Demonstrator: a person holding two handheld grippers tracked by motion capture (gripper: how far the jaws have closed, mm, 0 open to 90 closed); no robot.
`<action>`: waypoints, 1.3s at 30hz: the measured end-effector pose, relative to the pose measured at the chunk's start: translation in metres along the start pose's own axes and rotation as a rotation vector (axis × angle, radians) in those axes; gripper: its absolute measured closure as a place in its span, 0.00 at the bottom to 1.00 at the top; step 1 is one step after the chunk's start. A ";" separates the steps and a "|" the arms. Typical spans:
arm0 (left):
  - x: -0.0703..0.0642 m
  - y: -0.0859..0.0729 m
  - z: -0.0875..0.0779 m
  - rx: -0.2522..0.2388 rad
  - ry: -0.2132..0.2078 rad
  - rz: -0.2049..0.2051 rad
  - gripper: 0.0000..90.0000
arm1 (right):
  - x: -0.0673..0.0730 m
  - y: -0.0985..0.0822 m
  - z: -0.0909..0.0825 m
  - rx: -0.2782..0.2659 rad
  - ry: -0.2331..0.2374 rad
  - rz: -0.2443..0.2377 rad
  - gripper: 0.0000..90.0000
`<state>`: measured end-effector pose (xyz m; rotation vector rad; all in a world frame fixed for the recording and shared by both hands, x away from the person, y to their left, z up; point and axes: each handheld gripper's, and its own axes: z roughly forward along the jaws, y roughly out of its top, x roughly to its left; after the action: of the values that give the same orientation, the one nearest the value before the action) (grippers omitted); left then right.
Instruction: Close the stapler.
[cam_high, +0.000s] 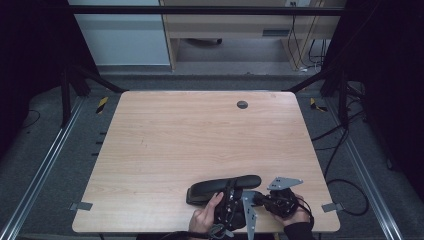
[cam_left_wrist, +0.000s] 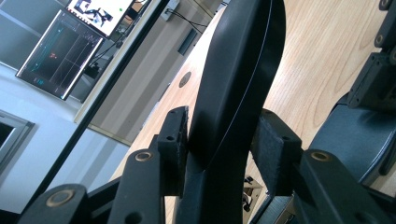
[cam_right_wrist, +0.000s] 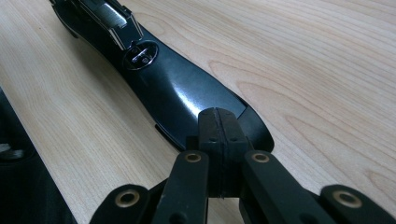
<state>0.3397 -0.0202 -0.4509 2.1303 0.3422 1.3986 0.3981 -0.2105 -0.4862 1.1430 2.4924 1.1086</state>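
Observation:
A long black stapler (cam_high: 210, 189) lies near the table's front edge, right of centre. My left gripper (cam_high: 231, 197) is shut across its middle; in the left gripper view both pads (cam_left_wrist: 173, 135) clamp the stapler's curved black arm (cam_left_wrist: 243, 60). My right gripper (cam_high: 262, 197) sits at the stapler's right end. In the right gripper view its jaws (cam_right_wrist: 218, 126) are pressed together with nothing visible between them, right over the tip of the glossy black body (cam_right_wrist: 182, 93). A metal part (cam_right_wrist: 109, 16) shows at that body's far end. A hand holds each gripper.
The wooden table (cam_high: 200, 130) has a round dark grommet (cam_high: 242, 104) near its far edge. Metal rails run along both sides on the floor, and cables trail at the right (cam_high: 340, 145). A desk and monitor stand beyond the table.

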 end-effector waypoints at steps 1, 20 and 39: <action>0.000 0.000 0.000 0.000 0.000 0.000 0.64 | 0.000 0.000 0.000 0.000 0.000 0.000 1.00; -0.018 0.000 0.007 0.014 0.007 0.076 0.63 | -0.002 -0.001 -0.001 -0.001 -0.002 0.005 1.00; -0.029 -0.002 0.012 0.025 0.013 0.141 0.63 | -0.002 -0.001 -0.001 0.000 0.000 0.007 1.00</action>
<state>0.3384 -0.0371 -0.4773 2.2033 0.2188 1.4941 0.3983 -0.2127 -0.4863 1.1532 2.4904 1.1099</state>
